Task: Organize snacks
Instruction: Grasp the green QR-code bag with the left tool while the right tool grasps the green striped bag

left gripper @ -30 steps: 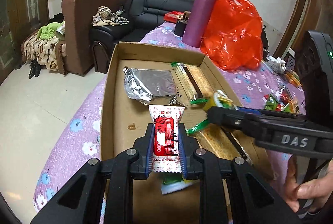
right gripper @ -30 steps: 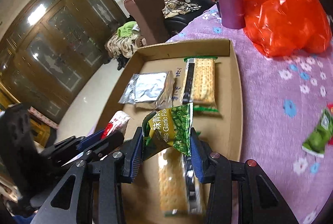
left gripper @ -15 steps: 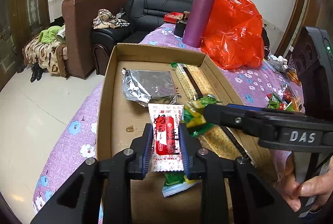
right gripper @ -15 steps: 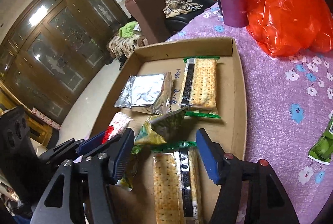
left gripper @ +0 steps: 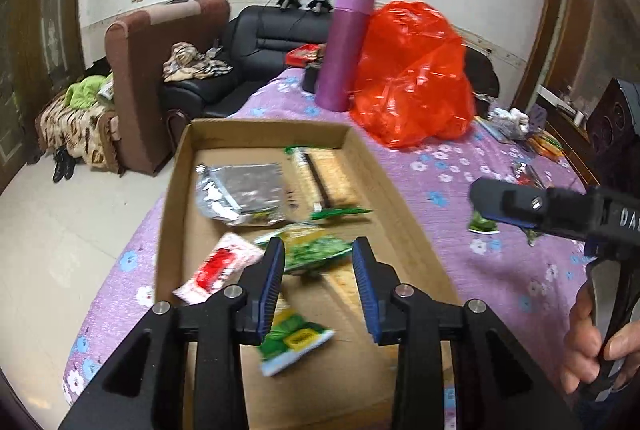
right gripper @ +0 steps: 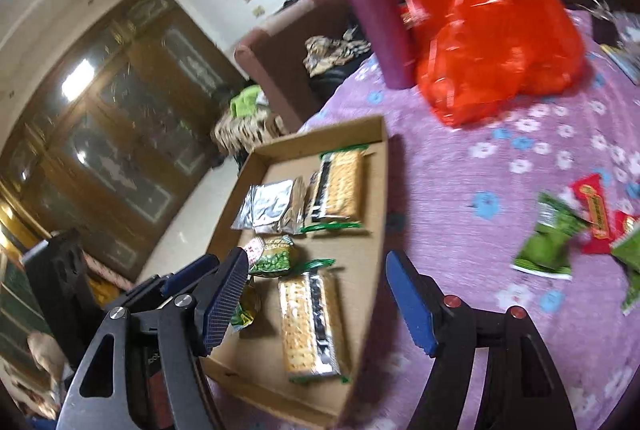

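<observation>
A shallow cardboard box (left gripper: 404, 198) (right gripper: 384, 166) lies on the purple flowered cloth. In it lie a silver pouch (left gripper: 240, 190) (right gripper: 272, 206), cracker packs (left gripper: 324, 178) (right gripper: 340, 186) (right gripper: 312, 322), a green pea packet (left gripper: 316, 250) (right gripper: 276, 258), a red-and-white packet (left gripper: 216, 270) and a green packet (left gripper: 292, 342). My left gripper (left gripper: 319, 286) is open and empty over the box's near end. My right gripper (right gripper: 316, 310) is open and empty above the box's right wall; it also shows in the left wrist view (left gripper: 532, 210). Loose green and red snacks (right gripper: 548, 246) lie on the cloth to the right.
A purple flask (left gripper: 346, 50) (right gripper: 376, 18) and a red plastic bag (left gripper: 412, 74) (right gripper: 484, 18) stand behind the box. A brown armchair (left gripper: 148, 78) and black sofa (left gripper: 264, 42) are beyond the table. More small items (left gripper: 528, 170) lie at the far right.
My left gripper opened and let the red-and-white packet fall into the box. My right gripper, open after dropping the green pea packet, pulled back and to the right.
</observation>
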The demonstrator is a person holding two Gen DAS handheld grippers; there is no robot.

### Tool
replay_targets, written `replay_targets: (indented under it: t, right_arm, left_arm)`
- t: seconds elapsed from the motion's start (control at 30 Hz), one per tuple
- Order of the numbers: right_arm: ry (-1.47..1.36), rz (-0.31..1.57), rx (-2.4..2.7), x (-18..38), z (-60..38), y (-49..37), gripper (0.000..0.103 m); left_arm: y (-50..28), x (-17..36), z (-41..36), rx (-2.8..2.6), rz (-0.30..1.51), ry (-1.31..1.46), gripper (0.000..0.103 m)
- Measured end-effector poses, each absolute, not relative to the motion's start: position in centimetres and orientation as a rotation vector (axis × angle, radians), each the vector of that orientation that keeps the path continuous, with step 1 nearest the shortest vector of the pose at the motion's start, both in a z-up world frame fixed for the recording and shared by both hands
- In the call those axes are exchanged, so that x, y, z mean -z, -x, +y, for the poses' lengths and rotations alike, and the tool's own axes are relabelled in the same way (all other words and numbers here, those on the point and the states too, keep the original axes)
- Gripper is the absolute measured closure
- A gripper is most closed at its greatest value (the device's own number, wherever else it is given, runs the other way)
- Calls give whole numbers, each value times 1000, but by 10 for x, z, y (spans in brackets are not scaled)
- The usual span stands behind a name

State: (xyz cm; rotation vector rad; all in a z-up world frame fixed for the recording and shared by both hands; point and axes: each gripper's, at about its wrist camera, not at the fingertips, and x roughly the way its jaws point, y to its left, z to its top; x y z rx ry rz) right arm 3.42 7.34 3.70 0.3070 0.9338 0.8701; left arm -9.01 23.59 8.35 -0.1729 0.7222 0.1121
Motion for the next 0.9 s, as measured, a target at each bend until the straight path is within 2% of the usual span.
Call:
replay_targets:
  t: [0.4,0.53,0.57,0.63,0.73,0.8,0.9]
  right_arm:
    - [-565,810,-844,-49,-66,-56,22]
    - [-476,836,-790,-49,-90,-75,21]
    - [-455,852,-754,-46,-96,-80,20]
    - [-482,840,-688,-34,-114,-83,7]
    - [-444,855,-646,-28,-124,-87,7]
    - [-419,777,-632,-39,-128,-79,7]
    - [-456,719,-638,-45,-134,-70,1]
  left_arm:
    - [73,-88,156,-15,752,82,67]
    - [59,-87,127,6,779,51,67]
    - [54,-86,120,11,788,44,67]
    - [46,-84,109,17,801,29,67]
    - [31,-81,91,19,810,1,67]
    - [21,-79,83,20,822,8,67]
    - [11,-75,74,30,837,30,67]
